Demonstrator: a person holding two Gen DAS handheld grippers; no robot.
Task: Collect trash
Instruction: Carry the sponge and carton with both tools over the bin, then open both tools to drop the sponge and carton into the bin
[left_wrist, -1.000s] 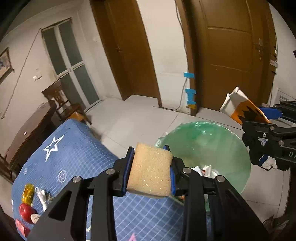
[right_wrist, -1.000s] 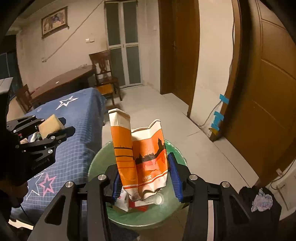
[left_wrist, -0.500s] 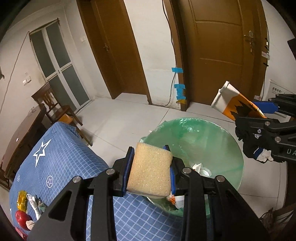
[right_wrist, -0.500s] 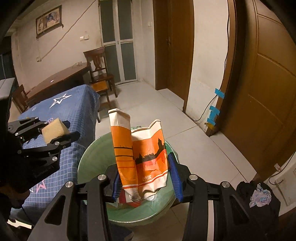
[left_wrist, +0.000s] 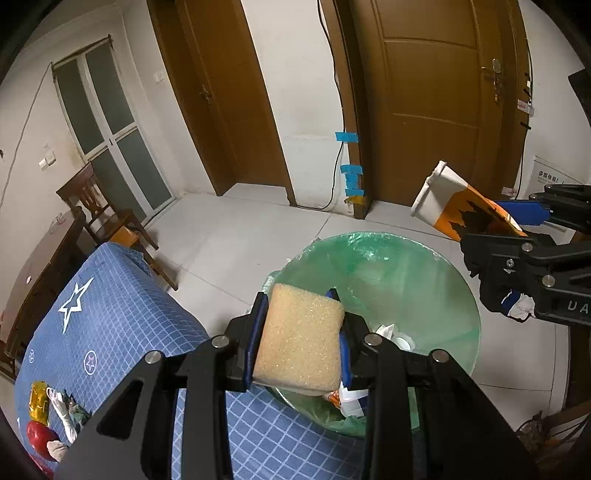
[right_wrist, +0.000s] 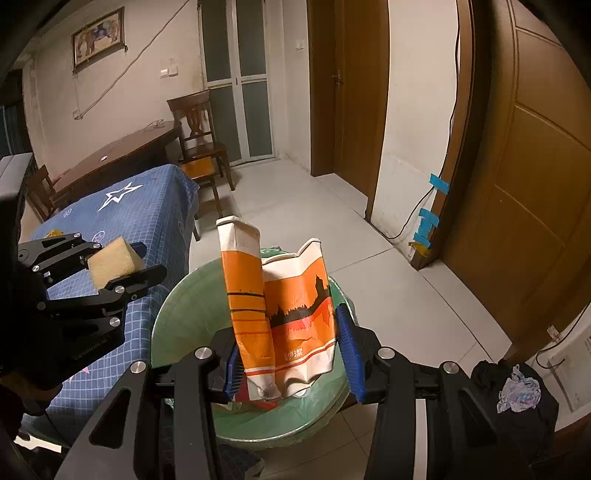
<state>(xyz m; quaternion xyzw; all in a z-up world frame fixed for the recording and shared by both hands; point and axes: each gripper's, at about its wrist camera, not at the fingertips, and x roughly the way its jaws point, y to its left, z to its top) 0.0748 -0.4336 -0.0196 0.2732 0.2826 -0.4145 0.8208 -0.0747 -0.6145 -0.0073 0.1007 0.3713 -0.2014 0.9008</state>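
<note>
My left gripper (left_wrist: 299, 345) is shut on a yellow sponge (left_wrist: 300, 342) and holds it over the near rim of the green-lined trash bin (left_wrist: 424, 273). The sponge also shows in the right wrist view (right_wrist: 112, 261). My right gripper (right_wrist: 291, 347) is shut on a crumpled orange and white paper bag (right_wrist: 284, 314) held upright above the bin (right_wrist: 173, 317). The bag (left_wrist: 458, 206) shows at the right in the left wrist view, above the bin's far rim. White and orange trash (left_wrist: 391, 334) lies inside the bin.
A table with a blue star-print cloth (left_wrist: 122, 332) stands left of the bin, with red, gold and white litter (left_wrist: 48, 421) at its near corner. A wooden chair (right_wrist: 199, 147) and dark desk (right_wrist: 122, 155) stand behind. Brown doors (left_wrist: 436, 99) line the wall. Dark clothing (right_wrist: 513, 391) lies on the floor.
Both grippers have moved closer to the bin, which now looms larger. The sponge now hangs over the bin's near rim. Both grips are unchanged.
</note>
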